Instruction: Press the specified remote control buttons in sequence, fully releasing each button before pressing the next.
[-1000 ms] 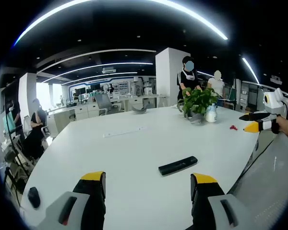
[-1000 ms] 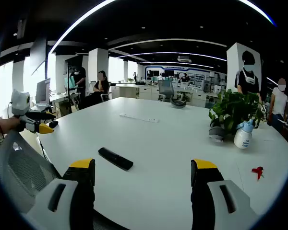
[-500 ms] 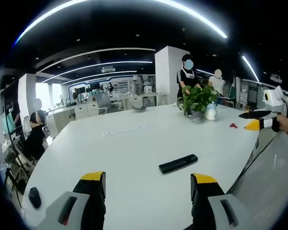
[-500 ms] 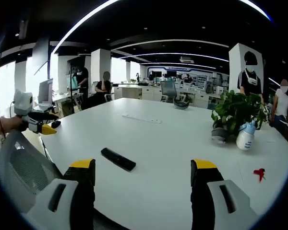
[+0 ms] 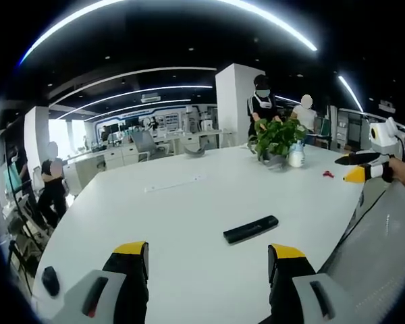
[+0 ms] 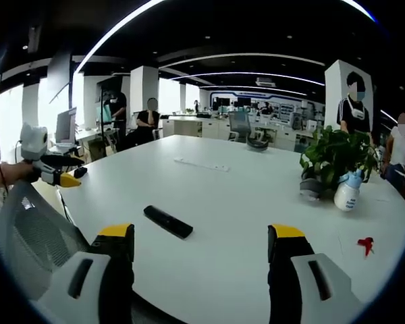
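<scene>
Remote [image 5: 250, 230] lies on worktop [image 5: 175, 216] near front edge; plant [image 5: 277, 140] and spray bottle [image 5: 296, 154] stand side by side, well behind it.

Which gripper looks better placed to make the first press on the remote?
Roughly even, slightly the left: the remote lies just ahead of the left gripper; from the right gripper it lies ahead-left.

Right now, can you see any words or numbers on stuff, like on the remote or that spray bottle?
None can be read.
Remote: its buttons and any print are too small to read.
Spray bottle: no label can be made out.
Lit far wall of the office: it may carry a sign, but it is blurred.
</scene>
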The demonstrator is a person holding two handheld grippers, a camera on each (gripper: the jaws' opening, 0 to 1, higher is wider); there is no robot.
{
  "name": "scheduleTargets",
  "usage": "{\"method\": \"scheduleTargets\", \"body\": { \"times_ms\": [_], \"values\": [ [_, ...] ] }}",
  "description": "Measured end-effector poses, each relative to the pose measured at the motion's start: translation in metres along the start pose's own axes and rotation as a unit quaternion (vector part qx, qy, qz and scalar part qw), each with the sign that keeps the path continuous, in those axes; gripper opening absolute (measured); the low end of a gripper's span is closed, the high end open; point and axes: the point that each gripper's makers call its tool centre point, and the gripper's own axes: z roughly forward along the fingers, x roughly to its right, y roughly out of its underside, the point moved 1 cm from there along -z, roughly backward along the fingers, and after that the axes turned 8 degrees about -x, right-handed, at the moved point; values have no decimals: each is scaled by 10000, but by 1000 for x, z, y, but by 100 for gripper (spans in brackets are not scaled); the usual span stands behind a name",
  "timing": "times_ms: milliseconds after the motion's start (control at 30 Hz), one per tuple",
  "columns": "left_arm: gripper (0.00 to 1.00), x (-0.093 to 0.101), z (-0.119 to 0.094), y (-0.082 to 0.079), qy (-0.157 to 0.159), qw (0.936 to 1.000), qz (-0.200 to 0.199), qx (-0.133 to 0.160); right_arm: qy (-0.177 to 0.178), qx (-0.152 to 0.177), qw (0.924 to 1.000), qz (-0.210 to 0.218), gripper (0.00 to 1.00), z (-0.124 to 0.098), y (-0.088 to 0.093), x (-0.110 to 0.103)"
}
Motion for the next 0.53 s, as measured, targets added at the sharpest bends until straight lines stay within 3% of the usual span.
{"method": "scheduleTargets", "body": {
  "times_ms": [533],
  "values": [
    [75, 0, 0, 0, -6, 10000, 39, -4, 13, -66, 10000, -10, 83, 1, 2, -2]
  ]
}}
